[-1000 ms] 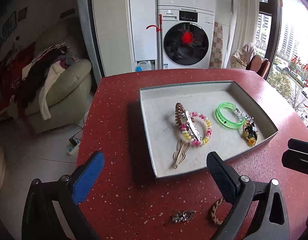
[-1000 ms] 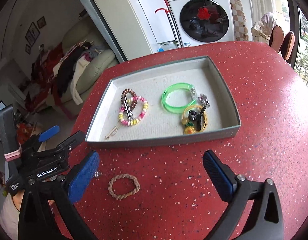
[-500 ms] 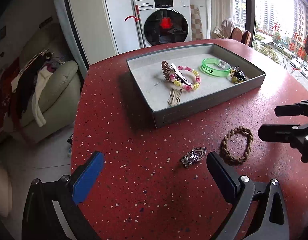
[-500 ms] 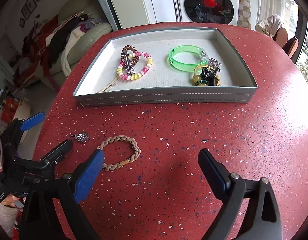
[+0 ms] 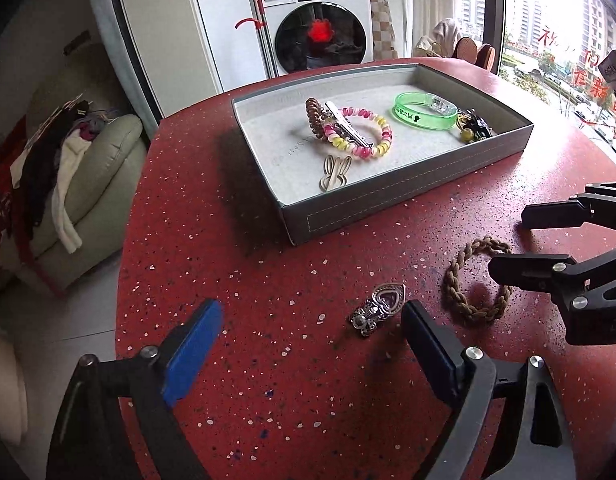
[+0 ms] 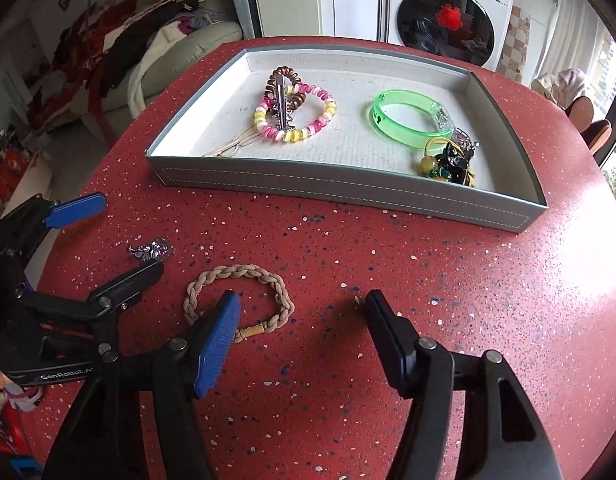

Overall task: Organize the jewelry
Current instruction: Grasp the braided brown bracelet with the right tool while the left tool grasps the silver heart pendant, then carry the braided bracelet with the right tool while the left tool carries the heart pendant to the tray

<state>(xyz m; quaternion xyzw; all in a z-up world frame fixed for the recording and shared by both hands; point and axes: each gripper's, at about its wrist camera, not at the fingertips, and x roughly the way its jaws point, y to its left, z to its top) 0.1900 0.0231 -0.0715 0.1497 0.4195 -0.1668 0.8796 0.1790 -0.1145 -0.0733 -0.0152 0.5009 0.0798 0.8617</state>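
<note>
A tan braided bracelet lies on the red speckled table, in front of the grey tray. My right gripper hangs low over it, jaws closing. Its blue finger covers the near side of the loop, and the loop's right part lies between the pads, untouched. A silver heart brooch lies left of the bracelet. My left gripper is open just in front of the brooch; in the right wrist view the brooch sits between the left gripper's tips.
The tray holds a pink-and-yellow coil bracelet, a silver clip, a brown coil tie, a green bangle, a gold rabbit clip and a yellow-black charm bunch. The table edge drops off left toward a sofa.
Both grippers have sunk toward the table and closed in on the loose pieces. The right jaws have narrowed, and the blue finger now overlaps the braided bracelet.
</note>
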